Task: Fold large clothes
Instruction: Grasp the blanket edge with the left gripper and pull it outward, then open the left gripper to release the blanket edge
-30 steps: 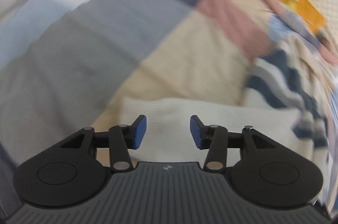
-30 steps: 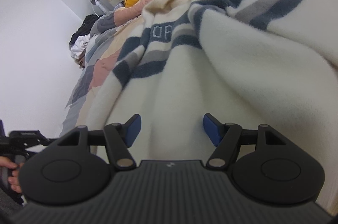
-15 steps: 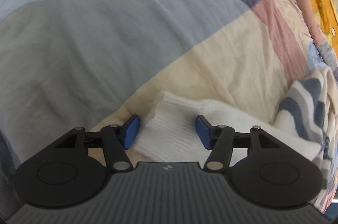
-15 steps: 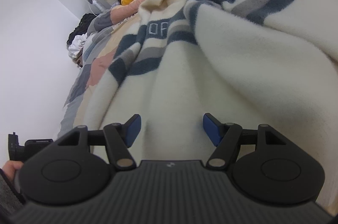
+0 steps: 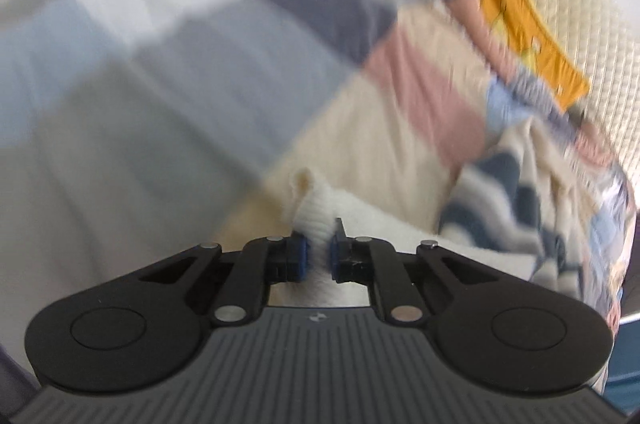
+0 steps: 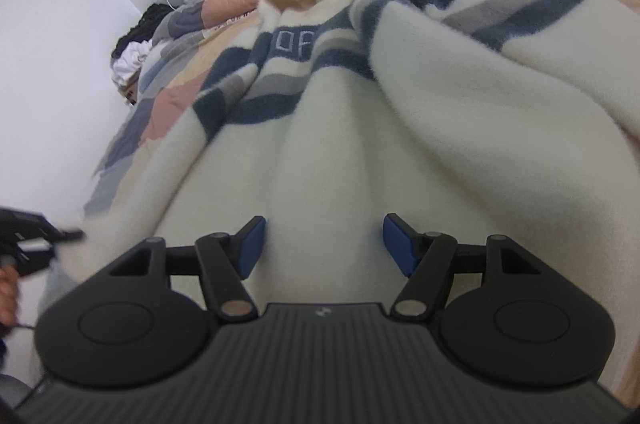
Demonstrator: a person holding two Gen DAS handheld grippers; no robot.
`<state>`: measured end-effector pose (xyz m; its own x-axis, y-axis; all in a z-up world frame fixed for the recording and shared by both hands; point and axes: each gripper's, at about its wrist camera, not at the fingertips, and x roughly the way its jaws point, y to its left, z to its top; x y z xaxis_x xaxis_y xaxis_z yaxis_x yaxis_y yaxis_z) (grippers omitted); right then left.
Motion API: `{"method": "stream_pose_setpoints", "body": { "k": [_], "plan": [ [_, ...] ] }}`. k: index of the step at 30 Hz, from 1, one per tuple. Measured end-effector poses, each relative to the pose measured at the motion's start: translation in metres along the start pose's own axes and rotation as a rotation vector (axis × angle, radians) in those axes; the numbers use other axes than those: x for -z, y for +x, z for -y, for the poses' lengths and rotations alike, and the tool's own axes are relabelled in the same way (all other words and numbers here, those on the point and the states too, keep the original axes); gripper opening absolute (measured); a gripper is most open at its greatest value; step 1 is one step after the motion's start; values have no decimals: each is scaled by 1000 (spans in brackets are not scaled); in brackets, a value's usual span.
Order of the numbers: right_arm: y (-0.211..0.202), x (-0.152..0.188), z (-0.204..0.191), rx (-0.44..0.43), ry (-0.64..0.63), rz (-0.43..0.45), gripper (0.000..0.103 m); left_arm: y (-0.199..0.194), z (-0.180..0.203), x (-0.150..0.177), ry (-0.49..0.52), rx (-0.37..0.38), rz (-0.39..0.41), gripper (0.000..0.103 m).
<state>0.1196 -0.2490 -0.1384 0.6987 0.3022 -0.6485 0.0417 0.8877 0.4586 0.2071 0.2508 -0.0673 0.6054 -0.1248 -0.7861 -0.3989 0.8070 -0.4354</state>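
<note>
On the bed (image 5: 168,96), your left gripper (image 5: 318,258) pinches the sweater (image 6: 360,152) cuff (image 5: 316,212); its sleeve runs rightward toward your right gripper (image 6: 323,244), spread wide over the body.

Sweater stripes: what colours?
Navy and grey bands on the cream sweater, clearest in the right wrist view.

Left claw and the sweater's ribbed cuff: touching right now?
Touching. The left wrist view shows the left claw shut on the ribbed cuff, white knit bunched between both blue pads.
</note>
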Motion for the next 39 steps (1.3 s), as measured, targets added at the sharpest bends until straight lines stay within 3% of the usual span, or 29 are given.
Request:
{"method": "stream_pose_setpoints", "body": {
  "k": [7,13,19,23,26,29,33,35,37,39],
  "plan": [
    [2,-3,-8,37,-51,25,69,-70,-8,-103,31,-83,276,11],
    [0,-5,-8,42,-38,56,69,-74,-11,-184,33,-149,411,11],
    [7,-9,-16,62,-80,61,69,5,-36,-211,-7,-279,356,11],
    [16,-11,-21,83,-112,53,69,64,-86,-197,-87,-348,262,11],
    [22,-12,-20,101,-123,39,69,95,-118,-179,-123,-352,208,12],
    [28,-14,-15,100,-99,28,69,102,-126,-173,-68,-343,209,15],
    [31,-15,-17,103,-112,21,69,91,-123,-169,-82,-343,202,19],
    [32,-15,-17,102,-116,21,69,86,-113,-166,-78,-398,193,45],
    [30,-15,-17,97,-114,21,68,72,-98,-155,-48,-470,183,53],
    [27,-15,-16,92,-110,26,67,59,-84,-147,-18,-453,183,53]
  ]
}}
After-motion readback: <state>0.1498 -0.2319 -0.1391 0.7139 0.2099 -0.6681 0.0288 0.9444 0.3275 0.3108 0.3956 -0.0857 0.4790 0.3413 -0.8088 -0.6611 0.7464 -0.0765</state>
